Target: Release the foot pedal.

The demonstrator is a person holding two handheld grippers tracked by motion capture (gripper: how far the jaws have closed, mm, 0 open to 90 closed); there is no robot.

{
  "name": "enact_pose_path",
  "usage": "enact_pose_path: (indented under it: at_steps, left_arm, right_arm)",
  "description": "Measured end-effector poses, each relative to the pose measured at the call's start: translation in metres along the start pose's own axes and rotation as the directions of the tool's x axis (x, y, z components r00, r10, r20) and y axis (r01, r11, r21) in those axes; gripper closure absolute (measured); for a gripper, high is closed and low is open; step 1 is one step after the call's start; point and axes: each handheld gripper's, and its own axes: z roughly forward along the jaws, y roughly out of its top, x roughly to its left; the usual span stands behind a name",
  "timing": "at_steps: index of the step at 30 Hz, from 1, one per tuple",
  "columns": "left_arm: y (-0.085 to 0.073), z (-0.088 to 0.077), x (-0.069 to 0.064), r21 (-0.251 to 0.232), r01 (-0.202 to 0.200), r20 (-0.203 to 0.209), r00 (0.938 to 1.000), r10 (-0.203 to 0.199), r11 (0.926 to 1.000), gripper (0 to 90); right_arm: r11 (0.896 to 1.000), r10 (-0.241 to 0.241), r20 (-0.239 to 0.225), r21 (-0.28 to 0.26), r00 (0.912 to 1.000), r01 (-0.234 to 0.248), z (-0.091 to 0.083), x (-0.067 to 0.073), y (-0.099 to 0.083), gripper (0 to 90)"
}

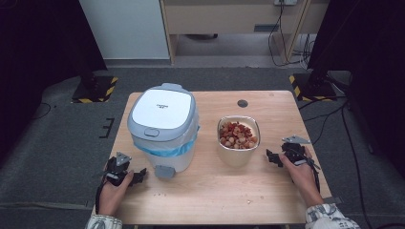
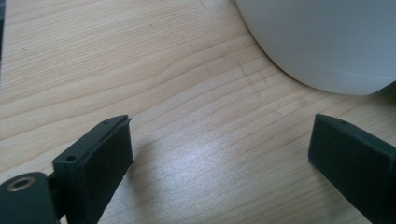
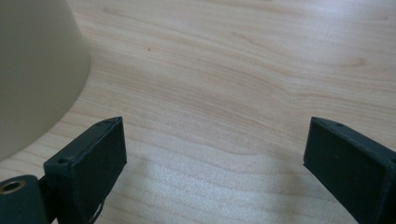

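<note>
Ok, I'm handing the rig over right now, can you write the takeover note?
Left gripper: open, holding nothing, low over the table beside the base of the white bin.
Right gripper: open, holding nothing, just right of the bowl.
Bin: lid closed, blue liner showing under it, on the left half of the table.
Bowl: full of reddish scraps, standing right of the bin.
Done: nothing gripped yet.
Left, probably: open the lid, lift the bowl, tip the scraps in.

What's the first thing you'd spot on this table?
A big white bin with a closed grey-rimmed lid and a blue bag liner stands on the left part of the wooden table. To its right sits a cream bowl full of reddish bits. An open hand-held gripper rests at each side: left hand-held gripper, right hand-held gripper.
</note>
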Motion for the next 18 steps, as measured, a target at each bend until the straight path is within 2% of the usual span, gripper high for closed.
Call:
enact_pose_path:
  at_steps: [5, 7, 9, 18]
  left_arm:
    - [-0.001, 0.002, 0.000, -0.004, 0.017, 0.024, 0.9996, -0.017, 0.9999, 3.0]
    - [-0.001, 0.002, 0.000, -0.003, 0.017, 0.025, 0.9995, -0.017, 0.9999, 2.9]
    - [-0.001, 0.002, 0.000, -0.002, 0.016, 0.027, 0.9995, -0.016, 0.9999, 2.6]
    - [-0.001, 0.002, -0.002, 0.003, 0.010, 0.032, 0.9994, -0.010, 0.9999, 1.3]
  right_arm:
    - [0.998, -0.021, -0.005, 0.051, 0.9998, 0.022, 0.006, 0.005, -0.002, 4.1]
    - [0.998, -0.032, -0.008, 0.050, 0.9994, 0.033, 0.005, 0.007, -0.002, 4.2]
    - [0.998, -0.018, -0.025, 0.059, 0.9995, 0.020, 0.005, 0.008, -0.003, 3.3]
    - [0.998, -0.016, -0.028, 0.064, 0.9995, 0.017, -0.002, 0.011, -0.009, 3.0]
